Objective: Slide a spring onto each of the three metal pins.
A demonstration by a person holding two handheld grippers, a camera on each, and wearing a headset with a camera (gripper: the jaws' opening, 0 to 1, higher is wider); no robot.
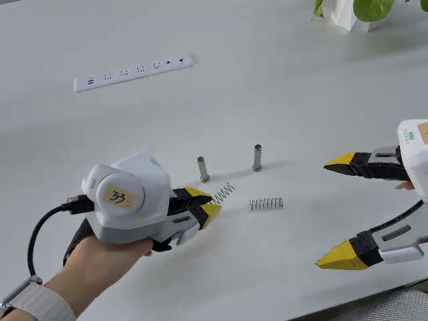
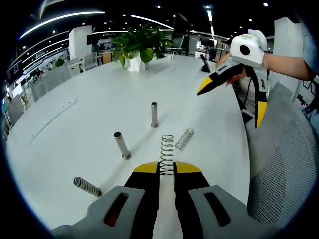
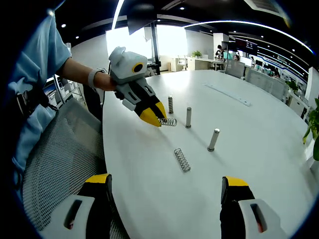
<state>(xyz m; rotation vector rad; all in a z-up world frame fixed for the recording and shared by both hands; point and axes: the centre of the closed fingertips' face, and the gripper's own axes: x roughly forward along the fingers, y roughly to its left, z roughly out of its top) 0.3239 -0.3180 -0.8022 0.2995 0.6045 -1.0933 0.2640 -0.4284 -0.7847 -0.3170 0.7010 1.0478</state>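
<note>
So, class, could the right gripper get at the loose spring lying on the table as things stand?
Probably yes: the right gripper is open, and the loose spring lies flat on the table in front of it, with nothing between them.

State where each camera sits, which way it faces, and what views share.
Head view: on the headset, looking down at the table; shows a forearm, the left gripper pinching a spring, the right gripper open.
Left gripper view: rides that gripper, facing along its jaws past a near pin and far pin toward a plant; right gripper upper right.
Right gripper view: rides that gripper, facing between its spread jaws toward the left gripper and a sleeve.
Shared: all show the held spring, a loose spring, both pins.
</note>
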